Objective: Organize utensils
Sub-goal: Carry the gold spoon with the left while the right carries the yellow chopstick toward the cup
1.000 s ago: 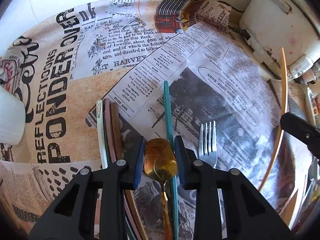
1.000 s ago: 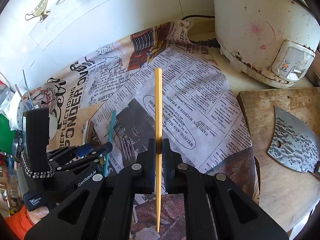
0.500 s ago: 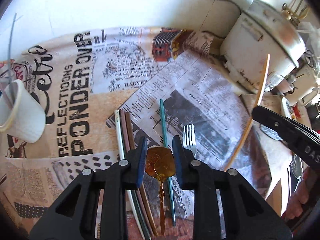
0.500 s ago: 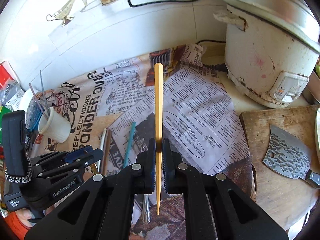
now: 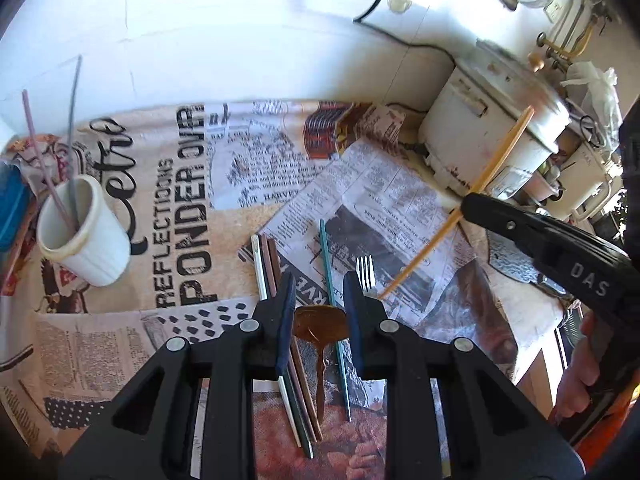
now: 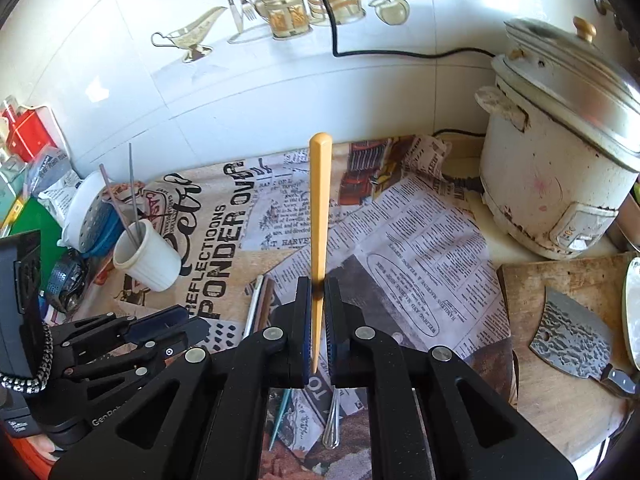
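**Spoon and chopstick held above cloth**

A brown spoon point(image 5: 320, 326) is gripped by its bowl between the pads of the left gripper point(image 5: 319, 312), lifted above the printed cloth point(image 5: 168, 216). A yellow chopstick point(image 6: 319, 216) is clamped upright in the right gripper point(image 6: 318, 316). Flat on the newspaper point(image 6: 420, 272) are seen a fork point(image 5: 365, 272), a teal stick point(image 5: 330, 280) and a bundle of sticks point(image 5: 266, 264). A white cup point(image 5: 86, 232) stands at left.
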Action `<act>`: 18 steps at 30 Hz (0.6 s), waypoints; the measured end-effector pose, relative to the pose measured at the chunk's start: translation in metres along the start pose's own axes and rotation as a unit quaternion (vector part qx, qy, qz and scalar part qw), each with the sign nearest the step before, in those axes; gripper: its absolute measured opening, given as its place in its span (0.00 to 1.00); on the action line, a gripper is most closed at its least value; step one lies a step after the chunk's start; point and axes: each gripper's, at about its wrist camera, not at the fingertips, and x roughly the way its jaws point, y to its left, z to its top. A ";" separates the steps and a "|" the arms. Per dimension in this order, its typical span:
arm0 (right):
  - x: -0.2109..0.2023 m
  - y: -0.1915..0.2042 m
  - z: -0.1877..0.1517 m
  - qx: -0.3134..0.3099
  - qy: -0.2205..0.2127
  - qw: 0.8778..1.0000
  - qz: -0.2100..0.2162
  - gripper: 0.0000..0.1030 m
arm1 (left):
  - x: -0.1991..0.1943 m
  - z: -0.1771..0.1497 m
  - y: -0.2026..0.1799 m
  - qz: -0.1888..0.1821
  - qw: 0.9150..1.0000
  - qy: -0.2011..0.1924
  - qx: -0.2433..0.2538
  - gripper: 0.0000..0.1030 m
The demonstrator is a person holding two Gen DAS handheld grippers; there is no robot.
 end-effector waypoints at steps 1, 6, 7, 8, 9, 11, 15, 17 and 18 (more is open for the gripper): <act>-0.001 0.002 0.001 -0.002 -0.002 1.000 0.001 0.06 | -0.006 0.000 0.001 0.001 1.000 -0.007 0.002 0.22; -0.010 0.017 0.007 -0.015 -0.017 1.000 0.008 0.06 | -0.030 0.003 0.005 0.007 0.999 -0.036 0.004 0.21; -0.011 0.020 0.009 -0.018 -0.020 1.000 0.009 0.06 | -0.034 0.004 0.006 0.009 0.999 -0.042 0.002 0.21; -0.012 0.023 0.011 -0.022 -0.024 0.999 0.011 0.06 | -0.038 0.006 0.008 0.010 0.999 -0.046 0.001 0.21; -0.013 0.026 0.013 -0.024 -0.026 0.999 0.012 0.06 | -0.040 0.006 0.009 0.011 0.999 -0.050 -0.001 0.21; -0.016 0.033 0.017 -0.031 -0.032 0.999 0.016 0.06 | -0.046 0.009 0.013 0.014 0.998 -0.059 -0.005 0.21; -0.020 0.045 0.026 -0.043 -0.043 0.998 0.025 0.06 | -0.060 0.016 0.022 0.020 0.997 -0.079 -0.014 0.21; -0.022 0.052 0.031 -0.050 -0.049 0.997 0.032 0.06 | -0.069 0.021 0.027 0.025 0.995 -0.091 -0.020 0.21; -0.023 0.056 0.034 -0.054 -0.052 0.997 0.035 0.06 | -0.073 0.023 0.030 0.028 0.995 -0.096 -0.021 0.21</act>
